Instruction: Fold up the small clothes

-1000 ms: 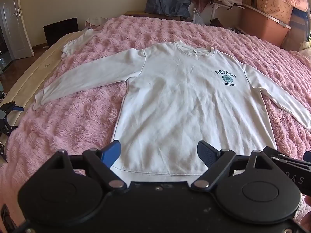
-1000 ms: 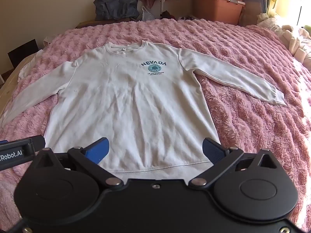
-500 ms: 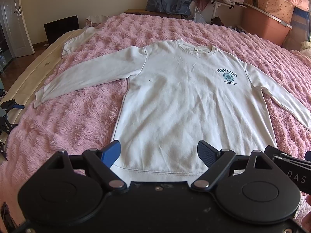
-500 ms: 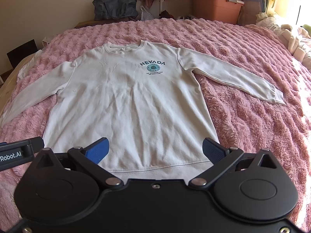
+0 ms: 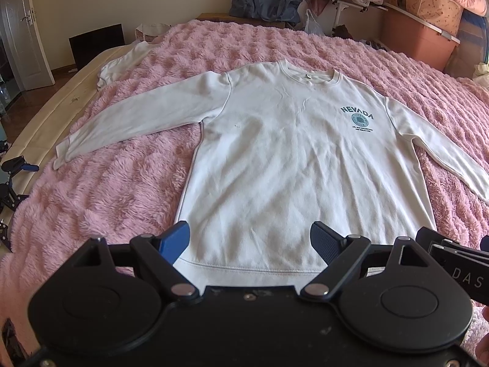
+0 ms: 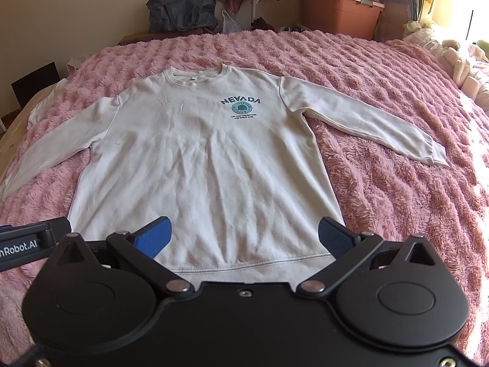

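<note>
A white long-sleeved sweatshirt (image 5: 290, 159) with a teal NEVADA print lies flat, front up, on a pink fluffy blanket (image 5: 91, 202), both sleeves spread out. It also shows in the right wrist view (image 6: 198, 165). My left gripper (image 5: 250, 241) is open and empty, held above the sweatshirt's bottom hem. My right gripper (image 6: 244, 235) is open and empty, also above the hem, beside the left one.
Another white garment (image 5: 122, 64) lies at the blanket's far left edge. A dark bag (image 6: 183, 9), an orange storage box (image 6: 342, 12) and piled clutter stand behind the bed. Plush toys (image 6: 464, 61) lie at the right edge.
Both grippers have drifted slightly back and up from the sweatshirt; its hem shows a little more. The sweatshirt has not moved.
</note>
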`<state>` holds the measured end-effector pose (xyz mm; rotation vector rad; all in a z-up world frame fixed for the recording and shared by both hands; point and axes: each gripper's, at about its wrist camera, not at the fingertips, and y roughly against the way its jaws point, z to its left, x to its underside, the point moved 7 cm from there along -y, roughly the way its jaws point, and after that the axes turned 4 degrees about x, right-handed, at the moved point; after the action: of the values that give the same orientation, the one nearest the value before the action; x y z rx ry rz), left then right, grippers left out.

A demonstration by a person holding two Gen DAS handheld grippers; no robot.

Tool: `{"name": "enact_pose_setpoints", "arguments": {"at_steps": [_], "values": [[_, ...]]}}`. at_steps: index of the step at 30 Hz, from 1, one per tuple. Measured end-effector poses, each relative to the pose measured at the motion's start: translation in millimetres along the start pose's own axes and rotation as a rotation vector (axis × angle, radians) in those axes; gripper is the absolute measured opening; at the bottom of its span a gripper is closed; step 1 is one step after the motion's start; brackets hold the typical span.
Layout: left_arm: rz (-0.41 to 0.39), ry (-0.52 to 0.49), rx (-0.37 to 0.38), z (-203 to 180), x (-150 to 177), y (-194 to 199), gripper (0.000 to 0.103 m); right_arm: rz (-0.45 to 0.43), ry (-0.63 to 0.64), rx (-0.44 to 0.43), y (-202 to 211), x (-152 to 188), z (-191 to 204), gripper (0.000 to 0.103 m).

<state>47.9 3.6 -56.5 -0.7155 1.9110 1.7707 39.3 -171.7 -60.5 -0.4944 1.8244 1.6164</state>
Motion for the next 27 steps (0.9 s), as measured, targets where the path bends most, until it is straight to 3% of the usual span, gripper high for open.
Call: {"name": "enact_pose_setpoints", "arguments": {"at_steps": [27], "values": [[0.002,-0.014,-0.006,-1.0,-0.8,-2.7,0.091,-0.005,0.009,0.002,1.6,-2.1,4.6,0.103]]}}
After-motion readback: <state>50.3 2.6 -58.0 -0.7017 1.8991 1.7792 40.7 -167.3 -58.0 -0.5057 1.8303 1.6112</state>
